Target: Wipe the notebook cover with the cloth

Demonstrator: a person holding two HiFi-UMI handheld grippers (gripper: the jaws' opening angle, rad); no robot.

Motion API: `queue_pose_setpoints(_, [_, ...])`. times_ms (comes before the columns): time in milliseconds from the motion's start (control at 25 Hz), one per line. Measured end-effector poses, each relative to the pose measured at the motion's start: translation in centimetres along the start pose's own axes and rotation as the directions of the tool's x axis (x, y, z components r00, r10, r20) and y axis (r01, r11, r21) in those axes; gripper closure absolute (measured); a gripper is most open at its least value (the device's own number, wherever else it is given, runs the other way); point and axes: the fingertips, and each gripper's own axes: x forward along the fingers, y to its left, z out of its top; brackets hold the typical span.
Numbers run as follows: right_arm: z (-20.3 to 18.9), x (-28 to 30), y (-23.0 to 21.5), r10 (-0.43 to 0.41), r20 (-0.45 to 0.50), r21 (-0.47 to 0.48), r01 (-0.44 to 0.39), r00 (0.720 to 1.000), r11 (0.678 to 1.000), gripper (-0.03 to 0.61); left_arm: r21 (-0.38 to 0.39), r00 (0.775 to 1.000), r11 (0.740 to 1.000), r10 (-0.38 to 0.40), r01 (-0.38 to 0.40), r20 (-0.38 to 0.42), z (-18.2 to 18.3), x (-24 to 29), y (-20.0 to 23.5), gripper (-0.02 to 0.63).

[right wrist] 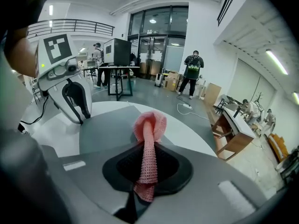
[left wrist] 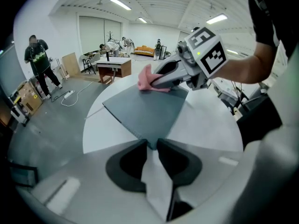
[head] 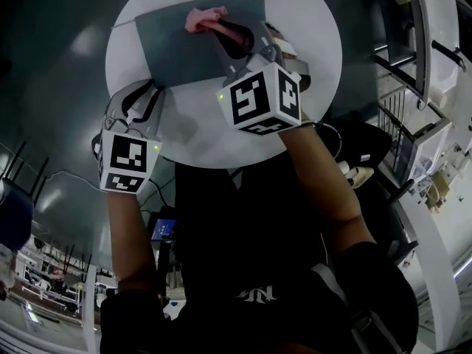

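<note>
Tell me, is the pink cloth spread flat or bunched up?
Bunched up. The right gripper is shut on the pink cloth, which sticks out as a narrow folded wad above the grey notebook.

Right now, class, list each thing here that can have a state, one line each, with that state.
notebook, closed, flat on the table, one corner clamped.
cloth, bunched, pressed on the notebook cover.
left gripper, jaws shut on the notebook corner.
right gripper, jaws shut on the cloth.
</note>
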Motion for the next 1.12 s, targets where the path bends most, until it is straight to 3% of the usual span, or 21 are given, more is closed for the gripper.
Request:
queue_pose_setpoints(320, [-4.6,-2.8,-4.3,-0.087,-0.042,0.049,0.089,0.995,0.995,0.545,-0.020,1.000,1.000,0.018,-0.018,-0.009,-0.2,0.3,-0.1,0.539])
queue_pose_setpoints(520, [-7.9,-5.1,-6.6,-0.183,-0.136,0.065,0.193,0.974,0.979,0.546,-0.016,1.000,1.000,0.020,-0.020,-0.005,-0.3,0.2,-0.5,0.540])
queue_pose_setpoints(640, [-6.1,-6.8,-6.4,-0.212,-0.082,0.102,0.220,0.974,0.970,0.546,-0.009,1.000,1.000,0.025,-0.025,0.002,-0.3,0.1,-0.5,0.540])
queue_pose_setpoints(800, [-0.6,-5.1,-1.0,-0.075,0.028,0.085,0.072,0.997,0.994,0.546,-0.015,0.999,0.999,0.037,-0.037,0.006,-0.5,0.5,-0.2,0.543])
queue_pose_setpoints(960, [4.6,-2.0,4.2,0.033,0.129,0.060,-0.041,0.991,0.997,0.546,-0.017,0.999,0.999,0.039,-0.039,0.016,-0.7,0.4,-0.2,0.543])
queue_pose_setpoints(1120, [6.7,0.9,7.9,0.120,0.112,0.020,-0.123,0.986,0.992,0.546,-0.031,0.999,0.999,0.035,-0.034,0.036,-0.7,0.2,-0.2,0.545])
